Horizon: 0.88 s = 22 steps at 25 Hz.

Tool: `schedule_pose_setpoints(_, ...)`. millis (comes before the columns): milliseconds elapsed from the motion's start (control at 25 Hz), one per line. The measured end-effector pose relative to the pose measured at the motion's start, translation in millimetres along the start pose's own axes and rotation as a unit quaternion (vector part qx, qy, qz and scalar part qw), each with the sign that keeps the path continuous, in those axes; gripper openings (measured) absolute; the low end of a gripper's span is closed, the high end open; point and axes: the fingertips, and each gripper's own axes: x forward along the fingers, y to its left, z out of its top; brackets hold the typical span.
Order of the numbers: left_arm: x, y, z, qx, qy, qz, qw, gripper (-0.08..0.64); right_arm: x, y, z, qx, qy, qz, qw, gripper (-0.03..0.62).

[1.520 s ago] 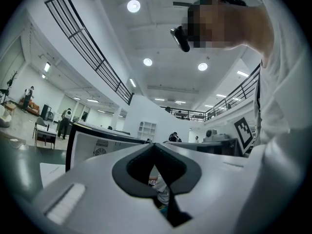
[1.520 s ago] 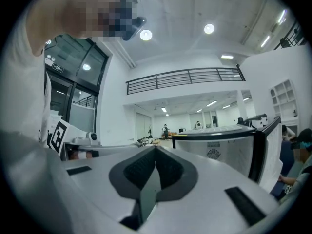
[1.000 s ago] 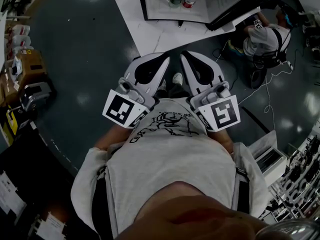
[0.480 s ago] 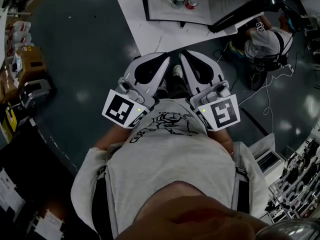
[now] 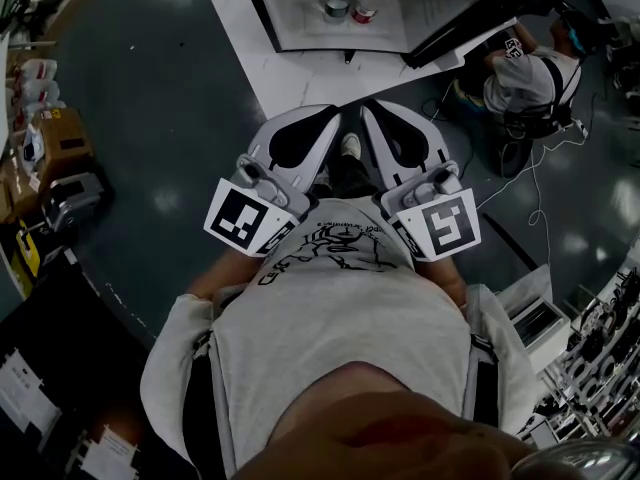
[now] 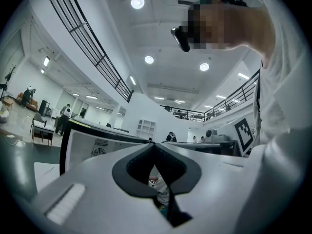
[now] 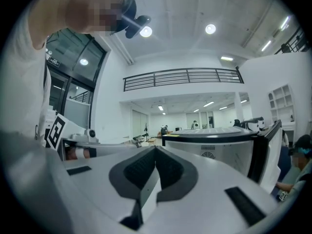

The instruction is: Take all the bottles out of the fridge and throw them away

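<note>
The left gripper (image 5: 333, 116) is empty, its fingers pressed together. Just beside it, the right gripper (image 5: 366, 110) is likewise closed on nothing. Well beyond both fingertips, a clear bottle (image 5: 336, 1) and a red-capped bottle (image 5: 367, 0) stand on a black-edged white box (image 5: 300, 23).

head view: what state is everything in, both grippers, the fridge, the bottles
left gripper: shut, empty, held at the chest
right gripper: shut, empty, held at the chest
fridge: looks open, its dark door swung out to the right
red-capped bottle: upright in the fridge, cap on
clear bottle: upright beside it, not yet taken out
</note>
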Motion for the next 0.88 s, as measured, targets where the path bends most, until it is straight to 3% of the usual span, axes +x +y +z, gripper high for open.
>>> schedule_pose_setpoints(880,137.2,10.9,-2.2,0.018,0.007,0.008,0.9998,0.011,10.8,-131.6,12.1,0.004,-0.016,0.016,1.000,0.009)
